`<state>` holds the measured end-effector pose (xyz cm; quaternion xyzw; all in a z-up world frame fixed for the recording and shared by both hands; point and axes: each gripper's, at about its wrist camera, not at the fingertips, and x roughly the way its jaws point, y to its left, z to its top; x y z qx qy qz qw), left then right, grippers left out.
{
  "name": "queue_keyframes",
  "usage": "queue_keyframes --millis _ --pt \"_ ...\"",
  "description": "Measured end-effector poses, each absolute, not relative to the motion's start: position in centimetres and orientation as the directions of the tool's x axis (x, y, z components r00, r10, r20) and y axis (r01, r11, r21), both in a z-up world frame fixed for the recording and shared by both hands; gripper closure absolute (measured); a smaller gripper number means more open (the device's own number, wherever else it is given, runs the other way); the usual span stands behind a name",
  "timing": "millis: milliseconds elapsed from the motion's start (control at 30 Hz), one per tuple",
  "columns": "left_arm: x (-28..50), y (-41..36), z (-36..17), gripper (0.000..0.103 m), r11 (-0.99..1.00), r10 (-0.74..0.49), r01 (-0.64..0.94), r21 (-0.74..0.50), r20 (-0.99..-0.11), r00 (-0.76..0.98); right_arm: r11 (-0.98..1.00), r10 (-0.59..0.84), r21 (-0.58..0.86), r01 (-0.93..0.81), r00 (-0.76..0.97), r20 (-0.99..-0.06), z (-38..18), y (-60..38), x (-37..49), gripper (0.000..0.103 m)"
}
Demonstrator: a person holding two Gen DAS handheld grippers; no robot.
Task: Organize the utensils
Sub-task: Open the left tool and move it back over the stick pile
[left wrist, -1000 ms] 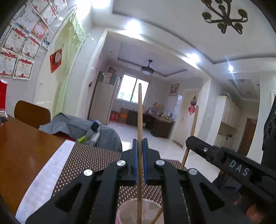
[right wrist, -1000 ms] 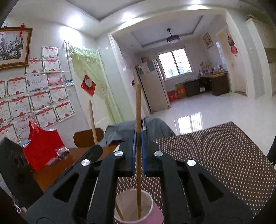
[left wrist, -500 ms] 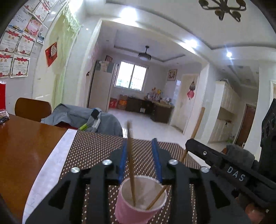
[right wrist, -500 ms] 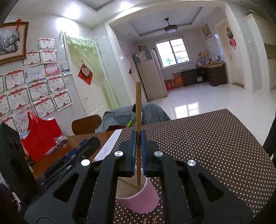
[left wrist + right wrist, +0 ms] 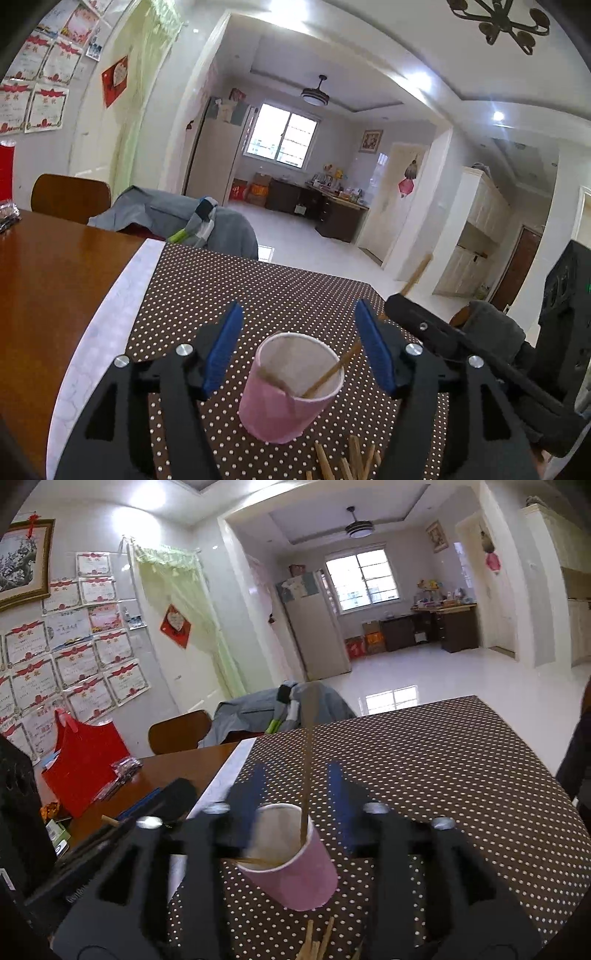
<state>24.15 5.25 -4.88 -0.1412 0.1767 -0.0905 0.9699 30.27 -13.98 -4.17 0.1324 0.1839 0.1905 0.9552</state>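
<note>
Pink paper cup stands upright on the dotted brown cloth that covers the near part of the counter. In the left wrist view two chopsticks lean inside it: one slants up over the right rim, the other rests low against the left inner wall. More chopsticks lie loose on the cloth just in front of the cup.

The left claw has just been opening; its blue pads stand wide to either side of the cup and touch neither cup nor stick, so it has hold of nothing. The right claw shows at the right of that view.

In the right wrist view the same cup sits between the fingers, and the right claw has just been opening as well. Its pads are blurred and parted, with a blurred chopstick standing free in the gap, its lower end in the cup. The pads do not press on it. A second stick lies across the near rim. The left claw shows at the left, beside the cloth's edge.

A red bag stands on the bare wood at the far left, and grey clothing is draped over a chair beyond the counter.
</note>
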Motion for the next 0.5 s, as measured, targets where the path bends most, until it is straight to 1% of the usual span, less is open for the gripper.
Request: queue_keyframes --millis 133,267,333,433,500 --pt "23.1 5.5 -4.8 0.04 0.953 -0.203 0.103 -0.287 -0.346 0.916 0.894 0.41 0.323 -0.312 0.859 -0.305 -4.0 -14.8 29.4 0.056" --pt "21.3 5.8 -4.9 0.04 0.963 -0.181 0.084 -0.255 -0.384 0.905 0.901 0.395 0.318 -0.294 0.859 -0.324 -4.3 -16.3 28.0 0.053" --pt "20.2 6.0 -5.1 0.04 0.968 -0.167 0.072 -0.24 -0.408 0.897 0.908 0.382 0.311 -0.279 0.857 -0.346 -4.8 -17.3 27.0 0.052" --pt "19.1 6.0 -5.8 0.04 0.973 -0.165 0.071 -0.218 -0.455 0.875 0.917 0.366 0.312 -0.25 0.839 -0.403 -6.1 -18.7 25.7 0.051" --pt "18.5 5.6 -6.6 0.04 0.975 -0.178 0.082 -0.208 -0.504 0.845 0.925 0.349 0.304 -0.229 0.827 -0.441 -7.1 -19.6 24.9 0.051"
